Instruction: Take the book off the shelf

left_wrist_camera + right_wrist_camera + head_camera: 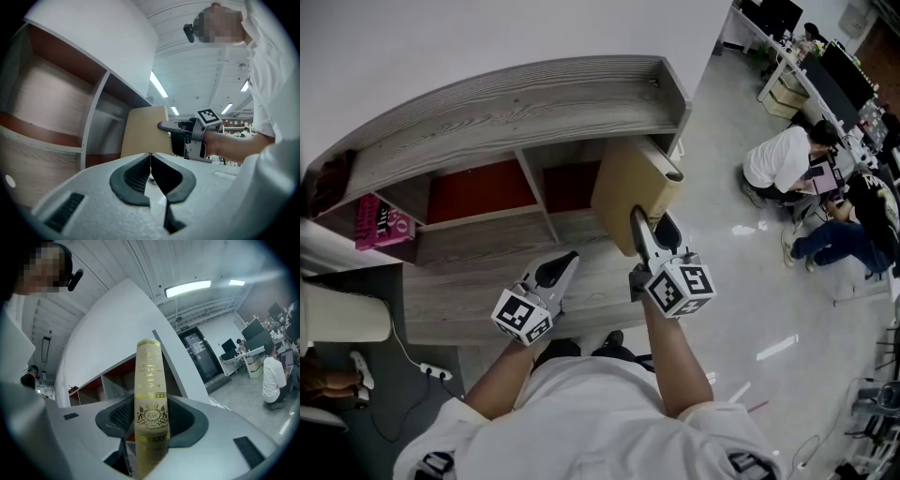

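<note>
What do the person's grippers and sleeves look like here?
The left gripper and right gripper are pale grey shells with dark ribbed jaws, each carrying a white cube of black square markers. The person wears a white short-sleeved shirt.

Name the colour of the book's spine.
Cream-tan with gold print; the book shows best in the right gripper view.
</note>
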`<state>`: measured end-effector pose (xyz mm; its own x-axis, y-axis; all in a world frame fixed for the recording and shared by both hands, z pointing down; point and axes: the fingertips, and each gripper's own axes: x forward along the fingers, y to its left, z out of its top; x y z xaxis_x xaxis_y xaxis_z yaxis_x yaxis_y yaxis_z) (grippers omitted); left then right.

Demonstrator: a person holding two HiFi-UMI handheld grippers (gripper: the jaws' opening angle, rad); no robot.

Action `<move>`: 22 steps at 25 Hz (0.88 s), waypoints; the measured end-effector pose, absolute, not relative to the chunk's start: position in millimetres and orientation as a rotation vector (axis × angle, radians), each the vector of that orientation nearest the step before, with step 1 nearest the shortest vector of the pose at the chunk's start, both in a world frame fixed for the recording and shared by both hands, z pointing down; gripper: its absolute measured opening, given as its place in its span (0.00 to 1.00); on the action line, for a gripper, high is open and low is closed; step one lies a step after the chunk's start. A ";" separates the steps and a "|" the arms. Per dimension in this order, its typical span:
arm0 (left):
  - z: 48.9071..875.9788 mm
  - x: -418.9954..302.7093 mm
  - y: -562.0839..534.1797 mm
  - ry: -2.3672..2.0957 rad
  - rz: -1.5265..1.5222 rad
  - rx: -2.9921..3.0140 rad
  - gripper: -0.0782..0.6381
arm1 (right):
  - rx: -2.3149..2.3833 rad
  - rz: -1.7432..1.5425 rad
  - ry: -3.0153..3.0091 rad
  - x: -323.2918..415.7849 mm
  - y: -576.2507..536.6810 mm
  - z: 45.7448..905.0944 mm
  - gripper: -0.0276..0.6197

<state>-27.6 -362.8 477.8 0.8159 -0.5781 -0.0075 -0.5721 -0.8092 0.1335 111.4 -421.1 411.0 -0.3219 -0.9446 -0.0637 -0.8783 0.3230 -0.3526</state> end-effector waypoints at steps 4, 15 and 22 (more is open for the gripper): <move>476.0 -24.0 -356.8 -0.957 -0.081 2.859 0.13 | -1.630 -0.364 2.345 119.2 -406.5 410.5 0.36; 466.4 -12.1 -333.7 -1.064 -0.103 2.842 0.13 | -1.562 -0.337 2.386 142.6 -358.3 409.6 0.36; 466.1 -14.6 -316.0 -1.081 -0.104 2.831 0.13 | -1.561 -0.307 2.399 149.8 -331.0 406.9 0.36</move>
